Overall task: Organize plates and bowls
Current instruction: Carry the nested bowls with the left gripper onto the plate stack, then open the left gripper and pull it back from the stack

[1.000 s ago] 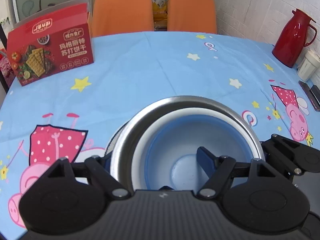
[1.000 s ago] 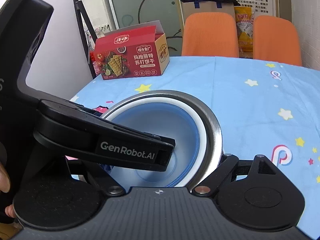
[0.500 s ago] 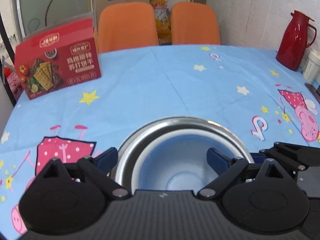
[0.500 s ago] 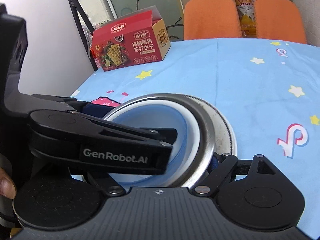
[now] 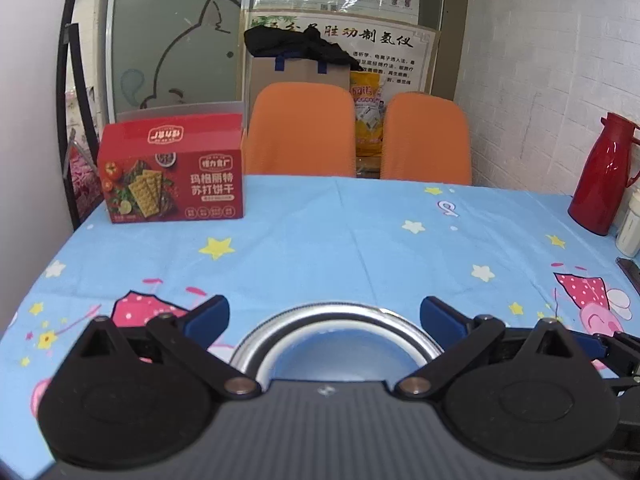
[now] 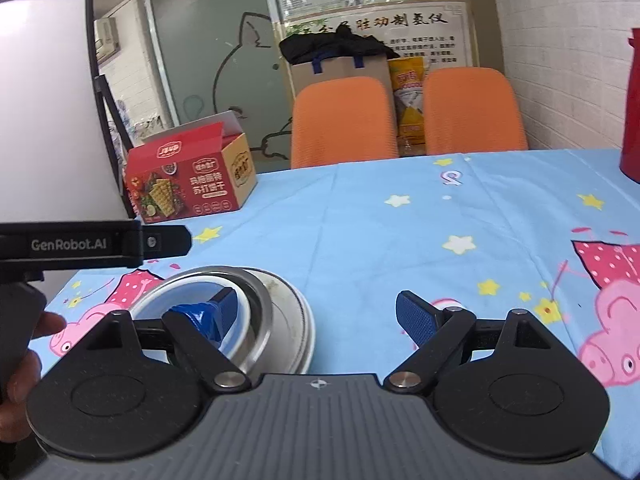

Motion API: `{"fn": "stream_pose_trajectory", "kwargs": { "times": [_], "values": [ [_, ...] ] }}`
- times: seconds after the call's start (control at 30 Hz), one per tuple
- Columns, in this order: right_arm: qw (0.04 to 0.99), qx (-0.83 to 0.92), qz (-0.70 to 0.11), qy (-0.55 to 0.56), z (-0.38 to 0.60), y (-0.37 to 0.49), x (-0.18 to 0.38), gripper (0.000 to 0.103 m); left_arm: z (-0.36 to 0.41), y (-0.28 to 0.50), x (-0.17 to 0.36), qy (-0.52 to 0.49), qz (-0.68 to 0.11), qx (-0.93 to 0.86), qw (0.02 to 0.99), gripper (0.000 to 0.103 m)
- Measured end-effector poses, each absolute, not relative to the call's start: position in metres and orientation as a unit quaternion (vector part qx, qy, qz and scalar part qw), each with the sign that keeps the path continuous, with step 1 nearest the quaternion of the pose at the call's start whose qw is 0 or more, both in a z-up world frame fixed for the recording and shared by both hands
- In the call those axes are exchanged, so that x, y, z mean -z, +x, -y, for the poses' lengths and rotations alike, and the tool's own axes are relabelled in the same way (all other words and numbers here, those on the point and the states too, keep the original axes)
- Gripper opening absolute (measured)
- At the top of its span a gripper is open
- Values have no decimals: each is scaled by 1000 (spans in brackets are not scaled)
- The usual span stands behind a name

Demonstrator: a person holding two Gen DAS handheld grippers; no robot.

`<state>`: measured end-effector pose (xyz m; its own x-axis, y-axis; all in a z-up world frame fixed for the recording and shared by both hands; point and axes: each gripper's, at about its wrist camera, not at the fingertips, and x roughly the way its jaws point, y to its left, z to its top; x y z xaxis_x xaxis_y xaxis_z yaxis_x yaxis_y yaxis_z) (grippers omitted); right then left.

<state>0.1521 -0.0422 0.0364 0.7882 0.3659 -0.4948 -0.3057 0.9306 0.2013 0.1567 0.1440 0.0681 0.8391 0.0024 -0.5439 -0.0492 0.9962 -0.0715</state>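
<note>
Round steel bowl (image 6: 256,316) holding a white-rimmed blue bowl (image 6: 188,300), atop a flat metal plate (image 6: 296,320), left gripper (image 5: 324,314) jaws just widened, empty, right gripper (image 6: 316,312) parted, empty

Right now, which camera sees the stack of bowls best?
The right wrist view: the stack of bowls shows its steel bowl, white and blue inner bowl and the plate beneath. The left wrist view catches only the stack's far rim behind the tool's body.

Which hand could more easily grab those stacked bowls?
Probably left: the left gripper, its jaws just opened wider, has the stacked bowls centred between them, untouched. The right gripper has them off to one side.
</note>
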Motion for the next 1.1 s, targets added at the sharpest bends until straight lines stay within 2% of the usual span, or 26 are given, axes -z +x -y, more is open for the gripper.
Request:
{"fn": "stream_pose_trajectory", "kwargs": {
  "times": [0.4, 0.6, 0.83, 1.1],
  "values": [
    [948, -145, -277, 65, 83, 75, -9, 74, -103, 57, -33, -52, -303, -22, 951, 100],
    [950, -138, -271, 66, 95, 42, 5, 74, -90, 16, -19, -36, -289, -24, 956, 100],
    [948, -128, -278, 83, 110, 15, 22, 74, -76, -20, -5, -17, -280, -16, 960, 100],
    [957, -125, -249, 83, 118, -10, 16, 74, -66, -37, -11, 5, -252, -30, 967, 100]
  ]
}}
